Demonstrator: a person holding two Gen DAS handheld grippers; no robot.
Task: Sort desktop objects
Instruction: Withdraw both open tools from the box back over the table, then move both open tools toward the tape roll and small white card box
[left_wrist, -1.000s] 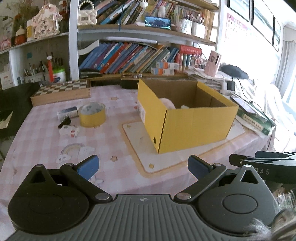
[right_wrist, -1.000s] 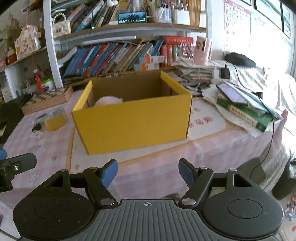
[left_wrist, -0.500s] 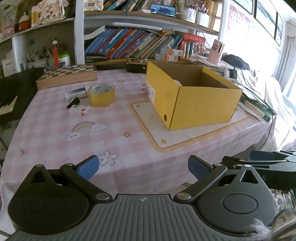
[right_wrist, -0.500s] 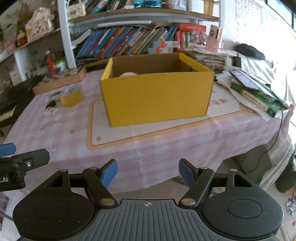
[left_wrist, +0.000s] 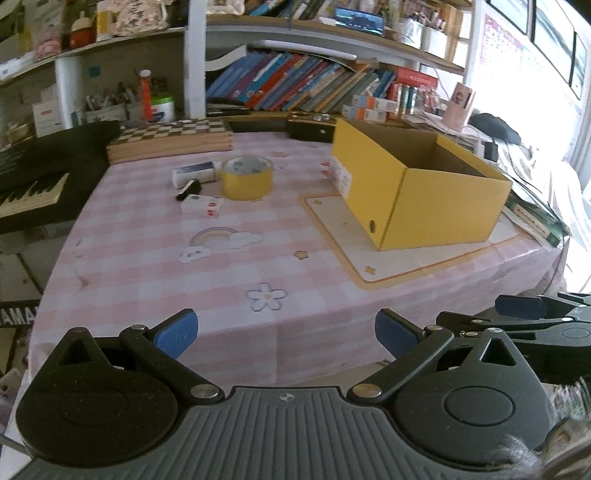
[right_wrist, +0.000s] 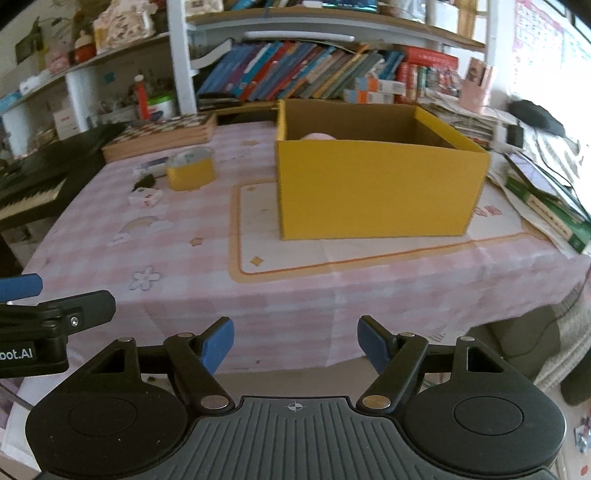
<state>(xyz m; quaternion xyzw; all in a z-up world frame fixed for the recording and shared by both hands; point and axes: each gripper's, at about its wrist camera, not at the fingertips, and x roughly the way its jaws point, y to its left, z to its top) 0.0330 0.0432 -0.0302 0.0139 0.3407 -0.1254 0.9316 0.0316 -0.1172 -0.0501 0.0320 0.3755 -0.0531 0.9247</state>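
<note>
Hovering off the near edge, both your left claw and right claw gape wide, empty. Tape roll and small boxes sit far left; yellow box right. Reach left-handed, straddle the roll squarely.

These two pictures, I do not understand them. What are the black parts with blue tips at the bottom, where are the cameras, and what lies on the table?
Each picture comes from a camera on a hand-held gripper that a person carries. The black arms with blue pads are the left gripper and the right gripper; both are open and hold nothing. On the pink checked table stand a yellow box, a roll of yellow tape, a small white box, a white packet and a small black object. A chessboard lies behind.
</note>
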